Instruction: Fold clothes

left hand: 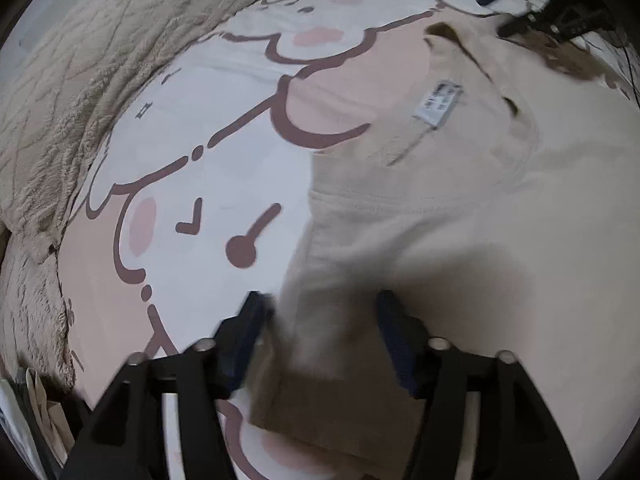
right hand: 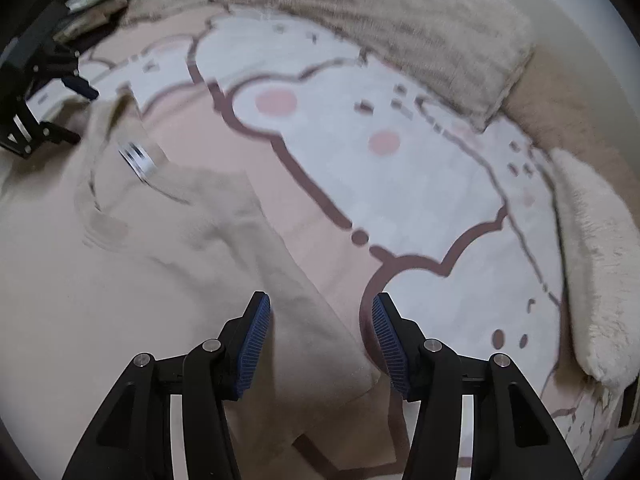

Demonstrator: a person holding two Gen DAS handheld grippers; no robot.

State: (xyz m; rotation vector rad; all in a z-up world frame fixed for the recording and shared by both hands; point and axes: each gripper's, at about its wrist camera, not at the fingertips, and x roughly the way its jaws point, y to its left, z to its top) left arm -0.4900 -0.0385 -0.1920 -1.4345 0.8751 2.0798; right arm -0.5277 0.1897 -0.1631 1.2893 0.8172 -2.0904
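A beige T-shirt point(left hand: 460, 220) lies spread on a bed sheet printed with cartoon bears point(left hand: 192, 184). A white label point(left hand: 438, 103) shows at its neck. My left gripper point(left hand: 320, 320) is open, its blue-padded fingers either side of the shirt's left sleeve. In the right wrist view the same shirt point(right hand: 168, 264) lies at the left, label point(right hand: 138, 157) at the collar. My right gripper point(right hand: 320, 320) is open over the shirt's right sleeve and its edge. Each gripper shows in the other's view: the right one point(left hand: 520, 4) at the top right, the left one point(right hand: 44, 96) at the top left.
A fluffy beige blanket point(left hand: 80, 80) is bunched along the far side of the bed and shows in the right wrist view point(right hand: 400, 28) too. A white fluffy pillow point(right hand: 596, 264) lies at the right edge. Papers and clutter point(left hand: 28, 412) sit beside the bed at the lower left.
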